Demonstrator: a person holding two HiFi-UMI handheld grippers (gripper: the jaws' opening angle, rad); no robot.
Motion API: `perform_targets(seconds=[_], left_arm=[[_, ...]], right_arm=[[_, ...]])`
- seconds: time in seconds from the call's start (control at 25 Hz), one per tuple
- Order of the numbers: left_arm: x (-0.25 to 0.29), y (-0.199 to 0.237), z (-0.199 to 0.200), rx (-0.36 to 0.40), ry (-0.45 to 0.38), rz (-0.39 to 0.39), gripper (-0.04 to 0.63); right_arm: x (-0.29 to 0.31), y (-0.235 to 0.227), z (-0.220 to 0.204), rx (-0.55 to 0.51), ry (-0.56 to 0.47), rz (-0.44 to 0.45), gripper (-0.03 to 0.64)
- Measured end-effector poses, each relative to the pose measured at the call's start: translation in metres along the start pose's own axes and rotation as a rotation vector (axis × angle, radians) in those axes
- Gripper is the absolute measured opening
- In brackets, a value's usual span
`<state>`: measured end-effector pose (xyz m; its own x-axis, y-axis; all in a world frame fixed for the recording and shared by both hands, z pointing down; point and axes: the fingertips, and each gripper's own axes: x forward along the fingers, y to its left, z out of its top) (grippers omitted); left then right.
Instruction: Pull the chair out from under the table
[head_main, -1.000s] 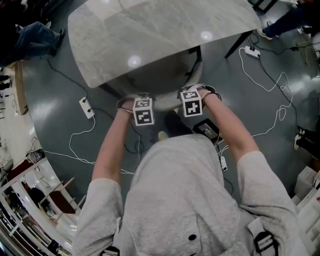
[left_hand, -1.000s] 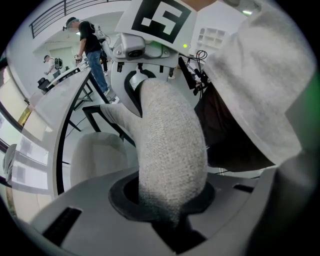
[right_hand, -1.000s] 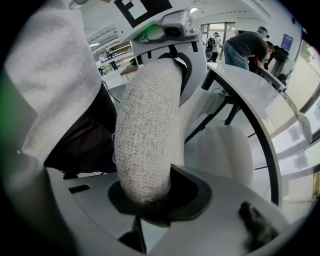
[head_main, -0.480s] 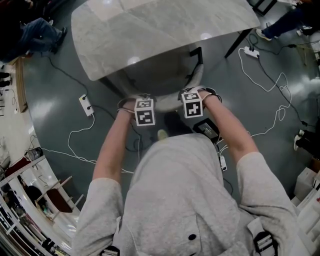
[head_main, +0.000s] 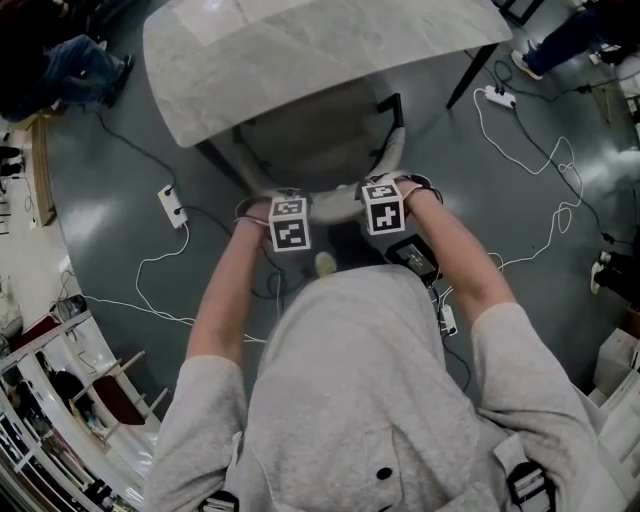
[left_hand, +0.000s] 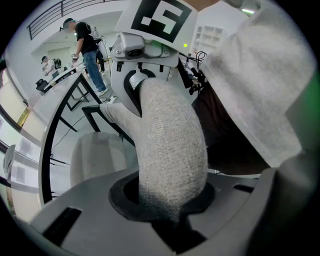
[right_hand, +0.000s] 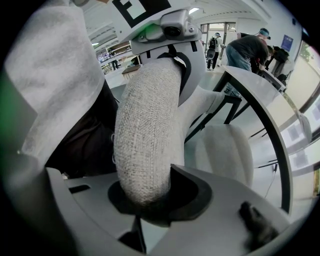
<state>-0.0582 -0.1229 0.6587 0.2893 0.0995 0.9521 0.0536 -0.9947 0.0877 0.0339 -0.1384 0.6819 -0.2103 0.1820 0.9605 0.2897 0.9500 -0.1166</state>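
Chair (head_main: 318, 140) position: grey upholstered seat on a black frame, standing on the floor (head_main: 100, 230) at the near edge of the marble worktop (head_main: 300, 50). The far part of the seat lies under that edge. The near part and the curved backrest (head_main: 335, 207) are out from under it, on the person's side.

Grip: the left gripper (head_main: 287, 210) has its fingers (left_hand: 80, 215) pinching the padded top roll of the backrest toward its left end, and the woven grey fabric fills the gap between them. The right gripper (head_main: 383, 200) has its fingers (right_hand: 215, 210) pinching the same roll toward its right end. Both point steeply down, marker cubes up, side by side with a short stretch of backrest between them.

Surroundings: a white power strip (head_main: 172, 208) lies on the floor left of the chair. A looping white cable (head_main: 545, 160) lies to the right. A black worktop leg (head_main: 468, 78) stands near the far right corner. The person's grey sweatshirt (head_main: 370, 400) fills the lower part of the head view.
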Motion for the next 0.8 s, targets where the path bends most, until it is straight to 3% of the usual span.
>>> perform_targets(seconds=[0.8], left_arm=[[0.007, -0.066, 0.007, 0.011, 0.002, -0.002, 0.110]], right_arm=[[0.011, 0.065, 0.012, 0.015, 0.012, -0.012, 0.094]])
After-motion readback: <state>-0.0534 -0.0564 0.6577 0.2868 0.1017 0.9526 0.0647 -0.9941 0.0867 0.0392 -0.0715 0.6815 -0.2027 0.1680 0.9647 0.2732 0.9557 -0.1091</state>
